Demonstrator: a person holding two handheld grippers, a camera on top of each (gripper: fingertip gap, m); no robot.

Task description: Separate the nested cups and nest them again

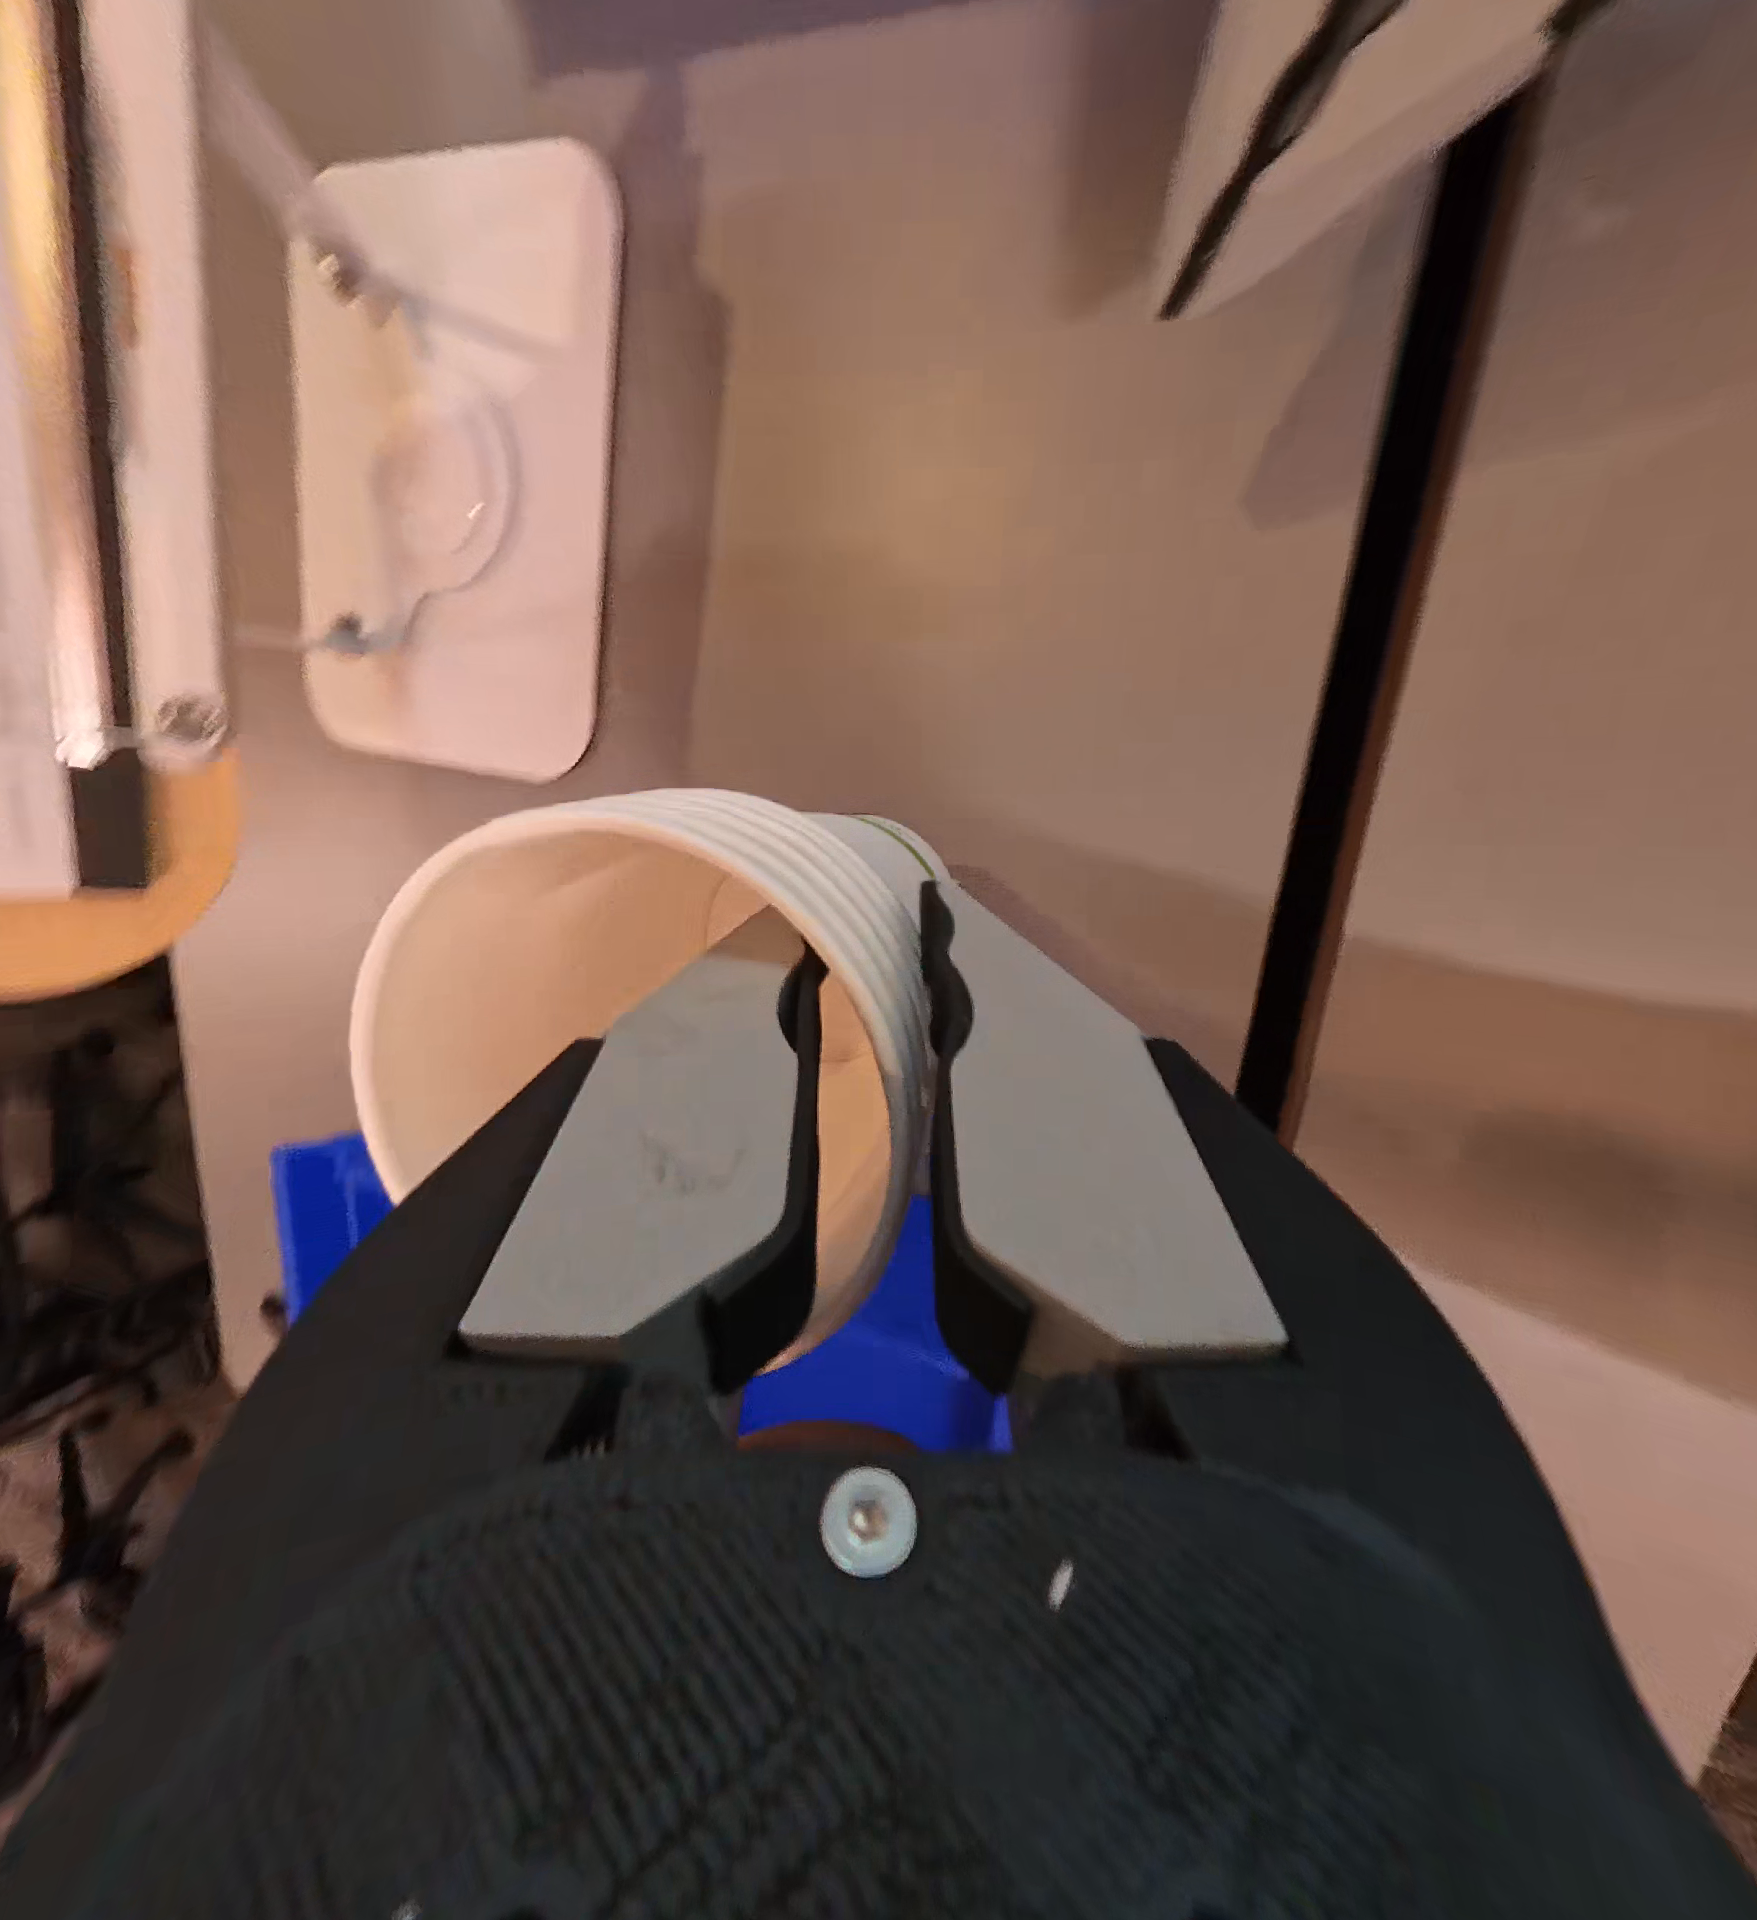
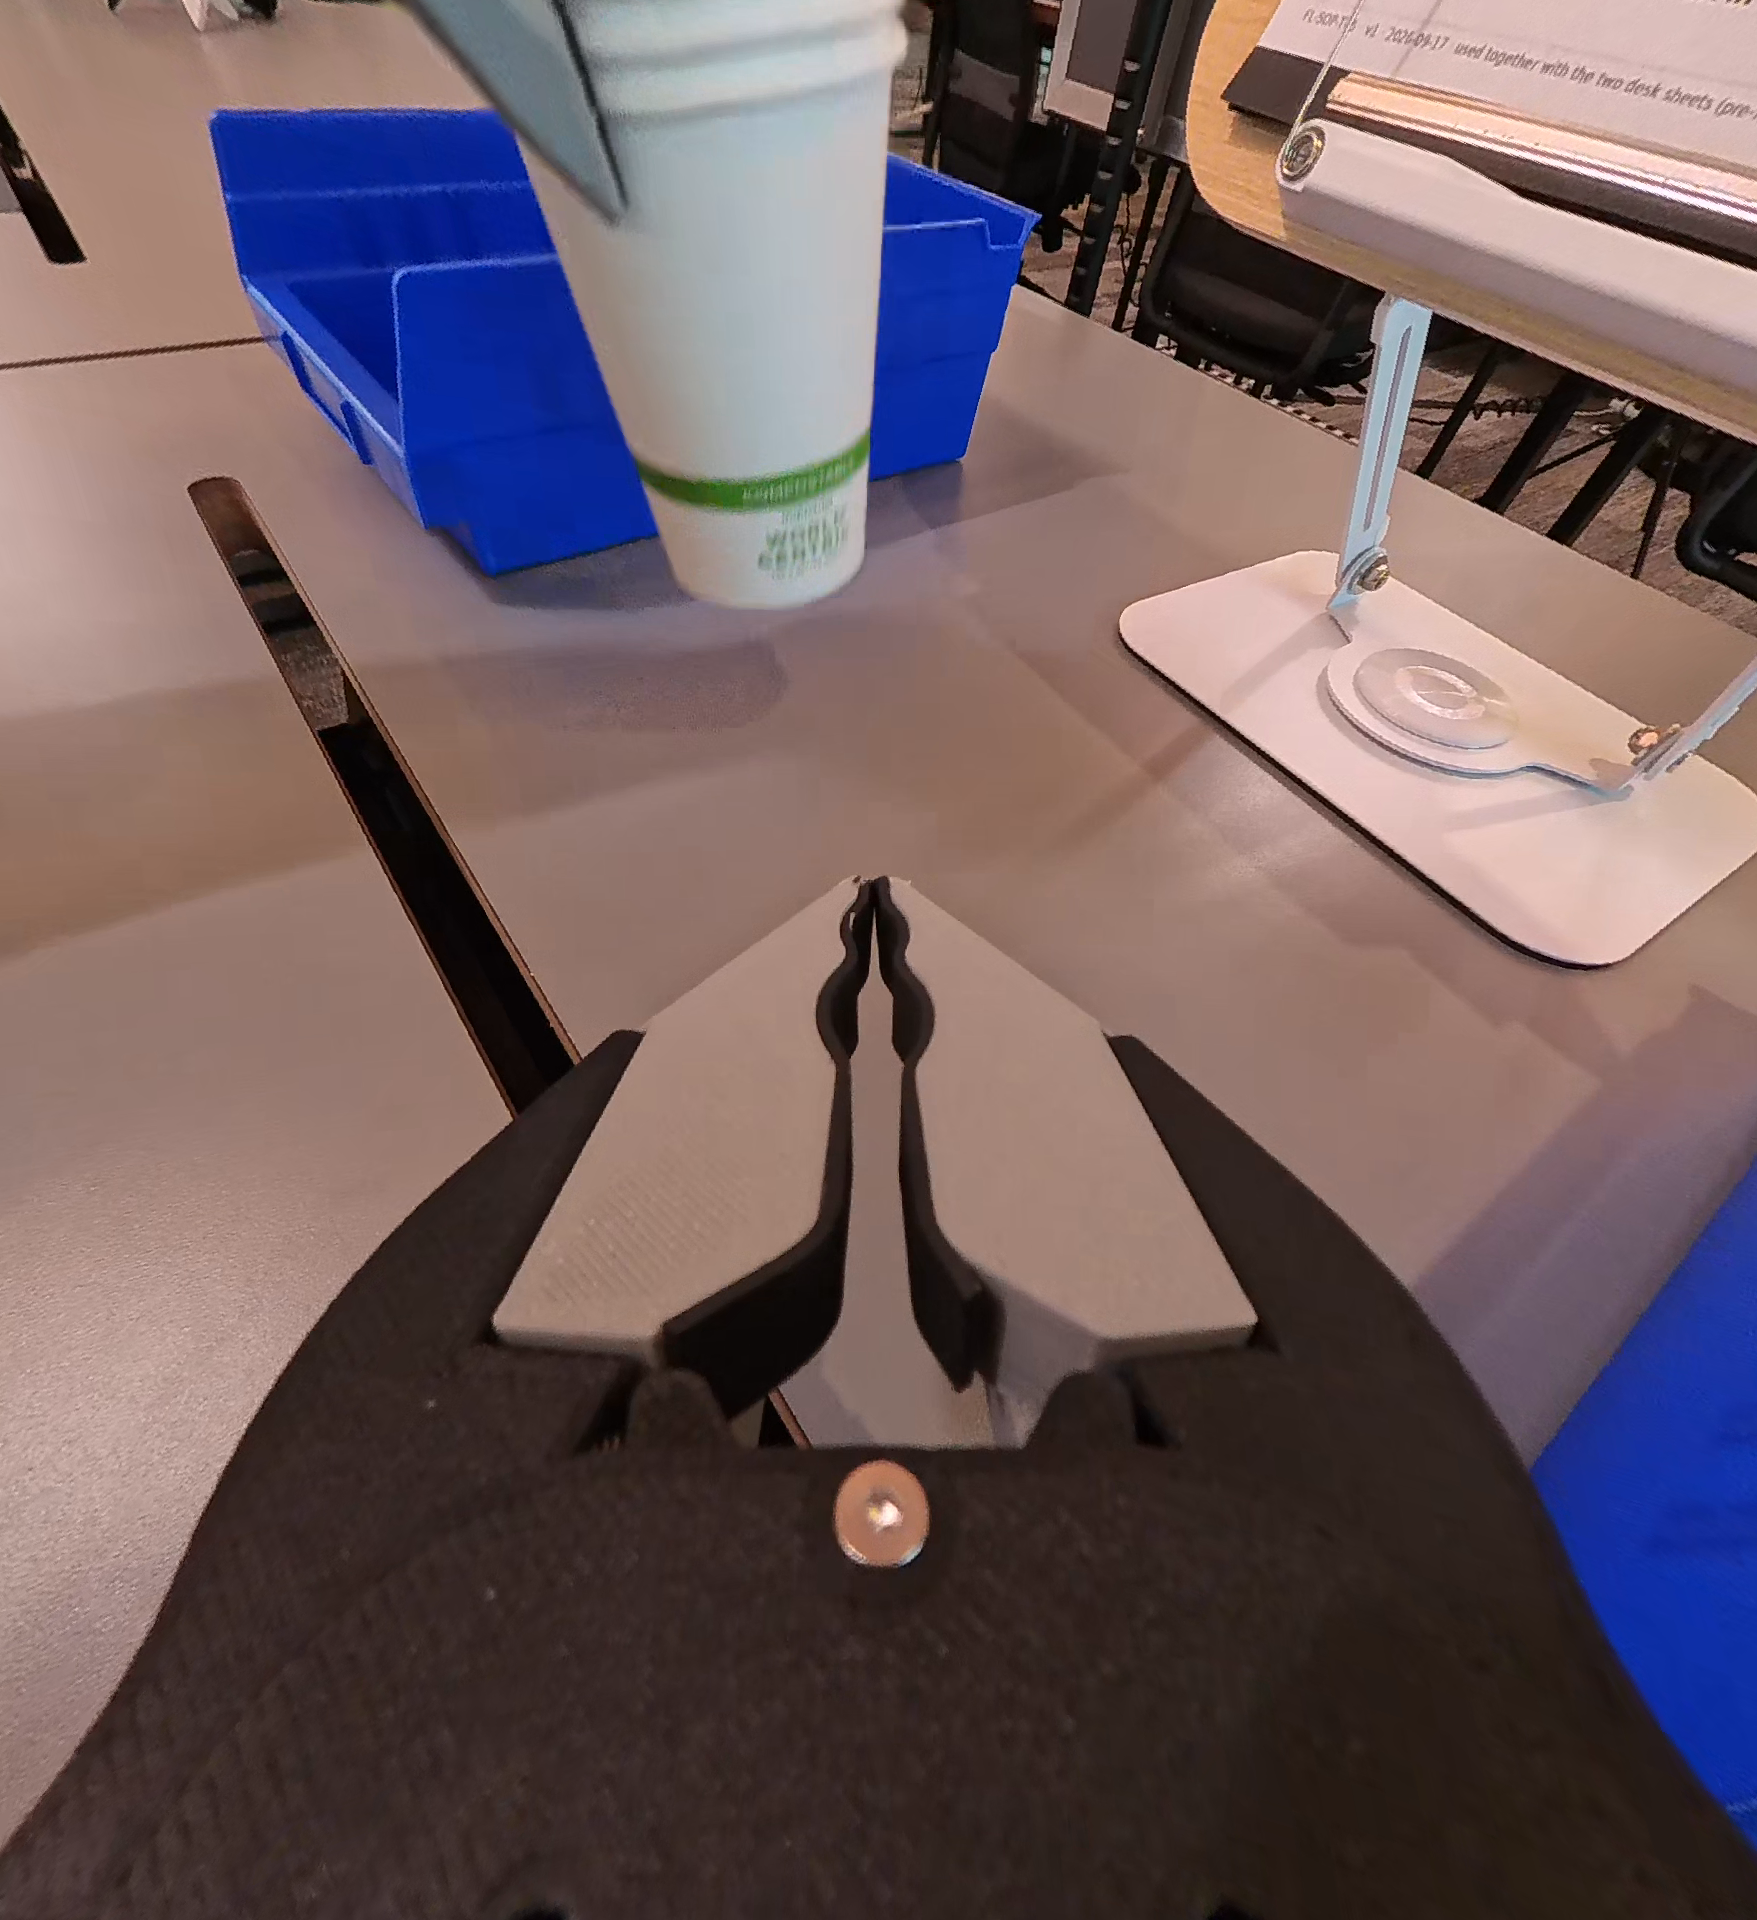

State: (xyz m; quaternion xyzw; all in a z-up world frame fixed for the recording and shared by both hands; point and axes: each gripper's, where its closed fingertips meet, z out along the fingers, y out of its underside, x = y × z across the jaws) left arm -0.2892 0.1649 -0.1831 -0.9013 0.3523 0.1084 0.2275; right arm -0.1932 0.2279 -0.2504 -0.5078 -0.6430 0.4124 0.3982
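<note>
stack: nested white paper cups (image 2: 749, 312) with a green band near the base, several rolled rims (image 1: 832, 883) layered at the top; hangs upright in the air above the grey table (image 2: 957, 810), in front of the blue bin (image 2: 458, 395)
left gripper (image 1: 869, 997): pinches the stack's wall at the rims, one finger inside the mouth, one outside
right gripper (image 2: 872, 904): tips together, nothing held, low over the table, well short of the stack
handling: judged light, thin-walled, crushes easily; smooth paper likely slips; nested cups may stick by friction
where to grip: probably lower body near the green band for the outer cup, gentle squeeze, pull straight along the axis
nearby: white stand base (image 2: 1456, 769) at right
</note>
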